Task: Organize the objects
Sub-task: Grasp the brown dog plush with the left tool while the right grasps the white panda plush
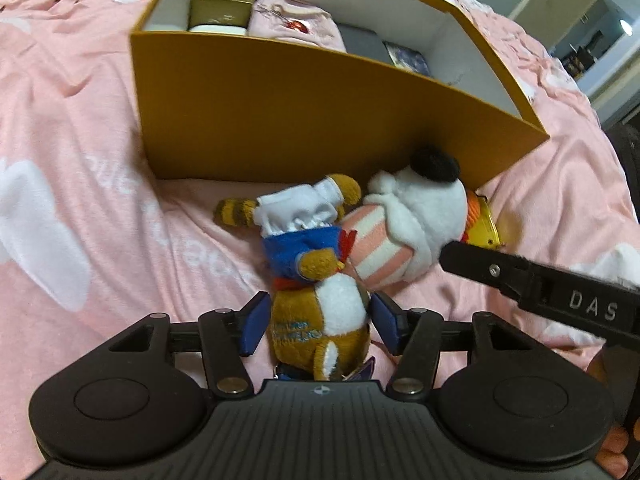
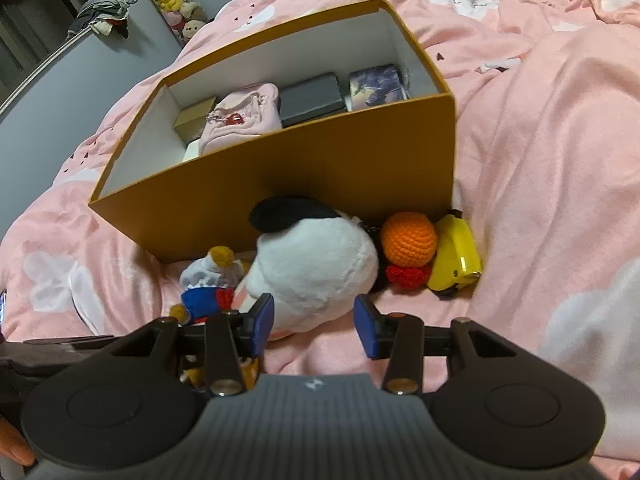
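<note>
A pink blanket covers the bed under everything, and on it sits the orange box, open at the top, with a gold box, a pink pouch, a grey case and a dark printed pack lined up inside. Against its near wall lies a white plush dog with a black ear, and pressed to its side is a brown plush tiger in blue and white clothes. Right of the dog, an orange crocheted ball touches a yellow banana-shaped toy. My left gripper is spread wide with the tiger's lower body between its blue pads, neither pad clearly pressing it. My right gripper is also spread open, empty, its pads flanking the dog's near edge.
</note>
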Action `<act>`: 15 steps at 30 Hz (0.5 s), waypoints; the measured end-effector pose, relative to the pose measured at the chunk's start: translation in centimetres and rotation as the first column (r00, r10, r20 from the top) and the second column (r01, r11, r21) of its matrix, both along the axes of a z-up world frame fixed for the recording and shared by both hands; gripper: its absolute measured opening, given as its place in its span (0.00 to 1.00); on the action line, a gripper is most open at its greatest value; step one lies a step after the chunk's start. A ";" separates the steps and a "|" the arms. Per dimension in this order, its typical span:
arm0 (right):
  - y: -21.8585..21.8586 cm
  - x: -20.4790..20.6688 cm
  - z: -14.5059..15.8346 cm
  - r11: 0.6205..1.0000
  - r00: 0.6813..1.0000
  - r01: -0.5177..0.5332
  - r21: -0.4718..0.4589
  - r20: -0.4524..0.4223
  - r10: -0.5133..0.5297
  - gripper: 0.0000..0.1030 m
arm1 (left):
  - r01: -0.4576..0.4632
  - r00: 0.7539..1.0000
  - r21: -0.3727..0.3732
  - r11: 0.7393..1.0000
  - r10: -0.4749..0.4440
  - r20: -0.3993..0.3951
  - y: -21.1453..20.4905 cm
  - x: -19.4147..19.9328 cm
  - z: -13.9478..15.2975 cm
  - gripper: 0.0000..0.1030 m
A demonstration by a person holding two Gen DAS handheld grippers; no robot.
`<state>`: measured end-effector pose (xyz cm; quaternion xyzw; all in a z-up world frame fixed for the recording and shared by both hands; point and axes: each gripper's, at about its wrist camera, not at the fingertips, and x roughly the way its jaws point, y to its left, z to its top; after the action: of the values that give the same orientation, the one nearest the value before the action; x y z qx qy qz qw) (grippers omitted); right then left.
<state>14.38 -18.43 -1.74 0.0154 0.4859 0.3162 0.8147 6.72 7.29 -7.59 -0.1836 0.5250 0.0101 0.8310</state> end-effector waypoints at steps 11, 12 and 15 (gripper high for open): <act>3.3 0.5 0.2 0.998 0.999 0.038 -0.056 -0.023 -0.039 0.62 | -0.025 0.997 0.047 0.999 0.021 0.074 0.0 -1.2 1.8 0.52; 3.6 0.6 0.0 0.997 0.998 0.053 -0.063 -0.027 -0.055 0.62 | -0.039 0.995 0.056 0.998 0.034 0.089 0.3 -1.3 2.1 0.52; 4.2 1.1 -0.4 0.993 0.994 0.098 -0.060 -0.049 -0.101 0.74 | -0.080 0.992 0.044 0.996 0.075 0.106 1.3 -1.2 2.3 0.52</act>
<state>15.51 -14.19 -2.13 0.0246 0.5144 0.2605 0.8166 5.57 8.57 -5.33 -0.1839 0.4729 0.0453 0.8605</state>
